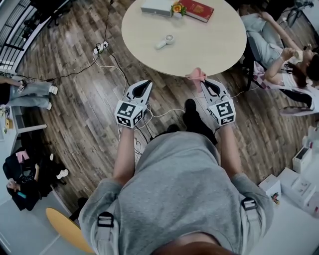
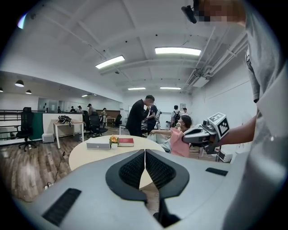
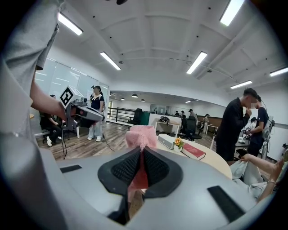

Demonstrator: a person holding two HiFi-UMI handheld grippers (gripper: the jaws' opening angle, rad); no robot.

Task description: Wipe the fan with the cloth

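Head view, with detail from the gripper views. The left gripper (image 1: 148,83) and right gripper (image 1: 203,81) are held side by side at mid-frame, just below the near edge of a round desk (image 1: 219,45). The left jaws are seen pressed together, with nothing between them. The right jaws are closed on a pink cloth (image 1: 196,75), which is bunched beyond the tips and hangs down between the pads in the right gripper view. The fan (image 1: 164,41), small and white, is laid on the desk in the upper centre of the frame, well apart from both grippers and from the cloth. A white box (image 1: 156,7), a flower (image 1: 176,8) and a red book (image 1: 197,10) are set along the desk's far edge, at the top of the frame. A seated person (image 1: 279,64) is shown at the upper right.
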